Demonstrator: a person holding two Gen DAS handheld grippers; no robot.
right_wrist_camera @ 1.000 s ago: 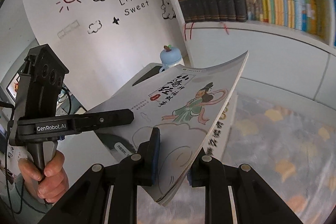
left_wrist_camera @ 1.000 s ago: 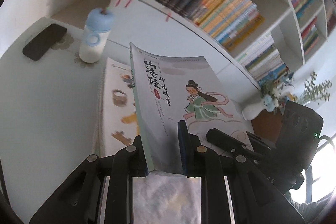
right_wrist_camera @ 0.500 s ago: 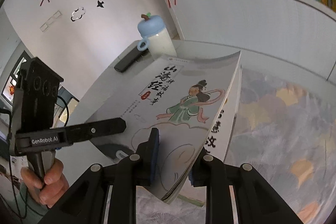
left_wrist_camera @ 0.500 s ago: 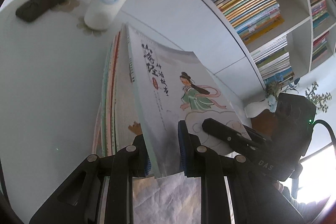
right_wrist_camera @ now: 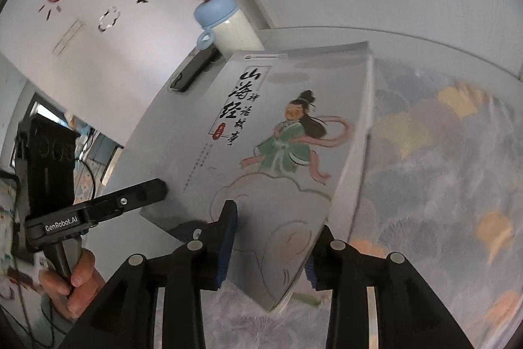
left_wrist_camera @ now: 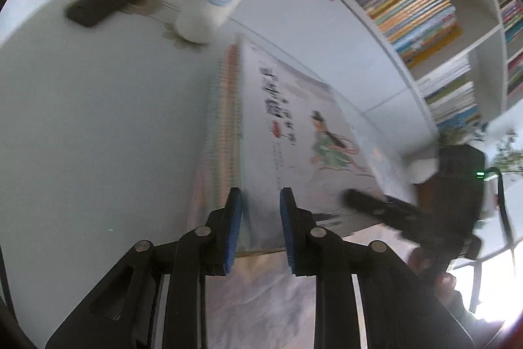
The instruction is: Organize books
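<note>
Illustrated book [right_wrist_camera: 281,152] lies atop book stack [left_wrist_camera: 225,133] on desk [left_wrist_camera: 98,120], near bottle [left_wrist_camera: 212,8]. L gripper [left_wrist_camera: 261,218] & R gripper [right_wrist_camera: 271,237] jaws just opening, released, book edge between them.

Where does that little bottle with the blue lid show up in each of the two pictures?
Left wrist view: the bottle stands near the top, left of centre, beyond the book.
Right wrist view: the bottle is upper centre-left, in front of the white wall.
Shared landmark: the black flat case lying beside it.
</note>
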